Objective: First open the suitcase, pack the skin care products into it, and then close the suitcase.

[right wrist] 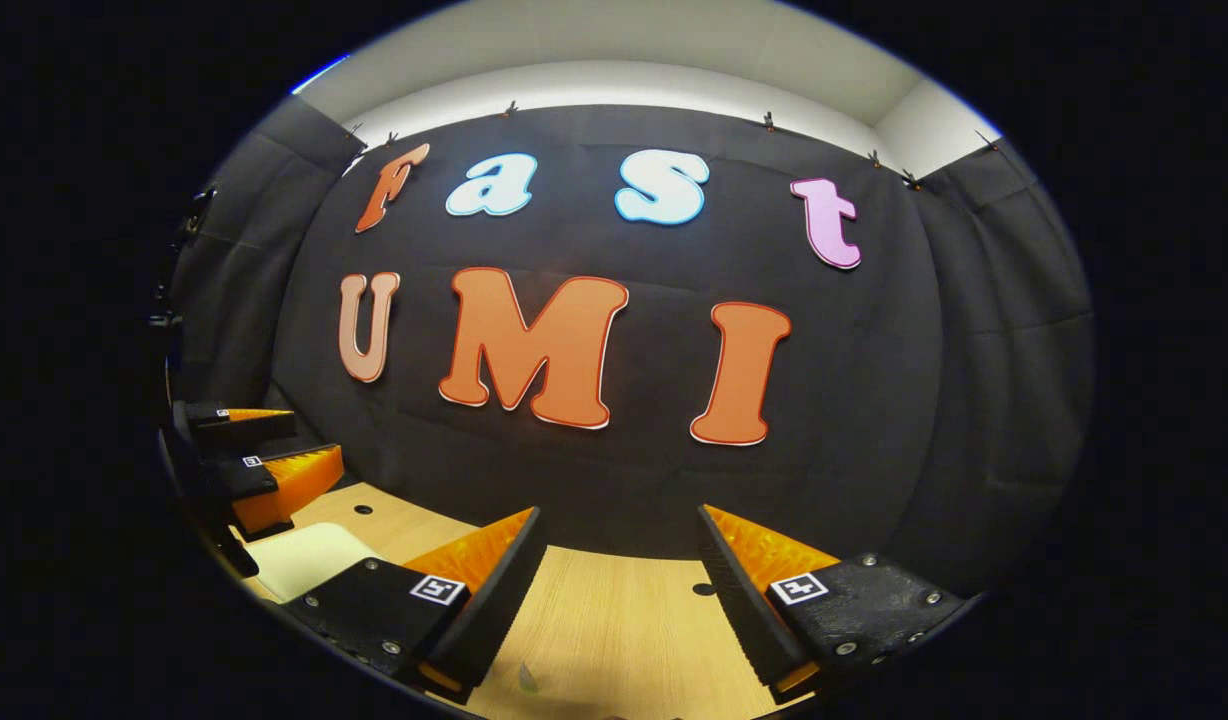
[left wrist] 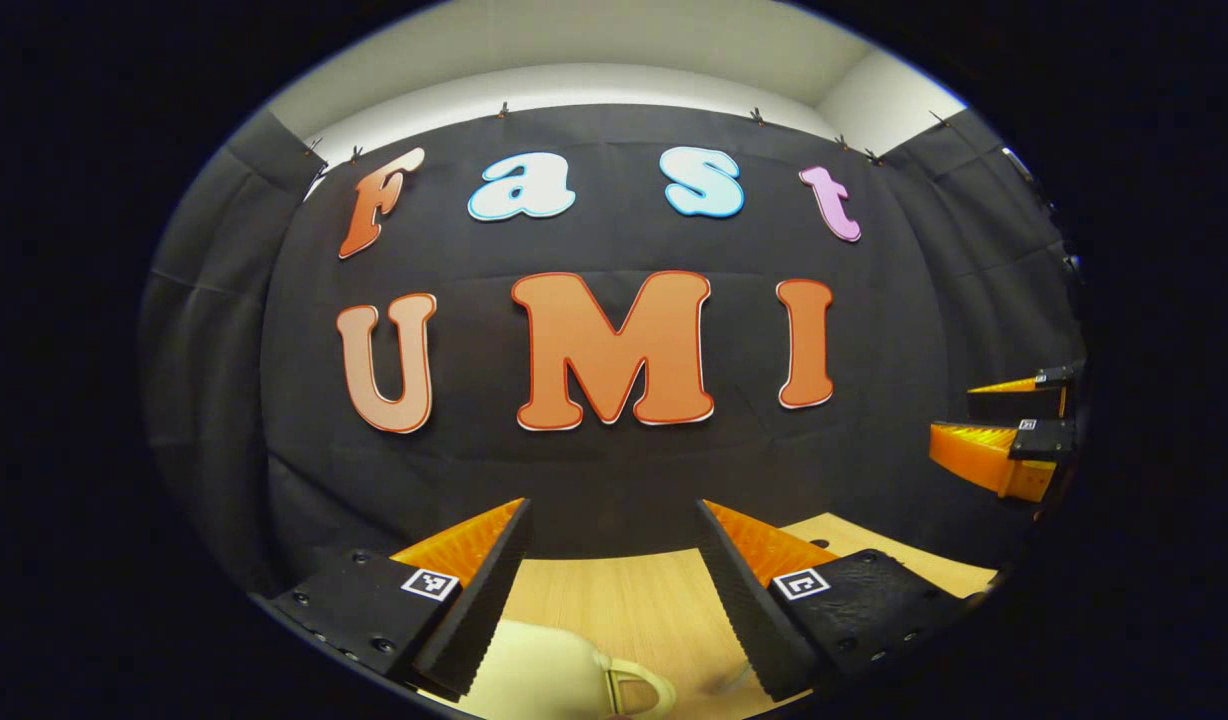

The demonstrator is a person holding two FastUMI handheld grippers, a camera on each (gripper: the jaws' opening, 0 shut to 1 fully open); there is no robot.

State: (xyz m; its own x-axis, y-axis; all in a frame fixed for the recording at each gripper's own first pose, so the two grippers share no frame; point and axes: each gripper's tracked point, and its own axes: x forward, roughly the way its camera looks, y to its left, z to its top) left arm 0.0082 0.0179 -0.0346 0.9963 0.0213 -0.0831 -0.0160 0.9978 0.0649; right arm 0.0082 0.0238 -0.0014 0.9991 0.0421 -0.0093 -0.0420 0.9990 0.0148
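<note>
Both grippers' fingers spread wide over the table (right wrist: pixel 614 610); left gripper view shows the suitcase's (left wrist: pixel 549 670) handle.

both gripper views sit low over the wooden table (left wrist: pixel 624 600), facing the cloth wall (right wrist: pixel 874 420), side by side, sharing both

No word, brand or number can be read on any object. Small square black-and-white coded tags (left wrist: pixel 430 584) are carried on the fingers of the left gripper (left wrist: pixel 614 510), at seven and five o'clock, and likewise on the right gripper (right wrist: pixel 622 512).
</note>
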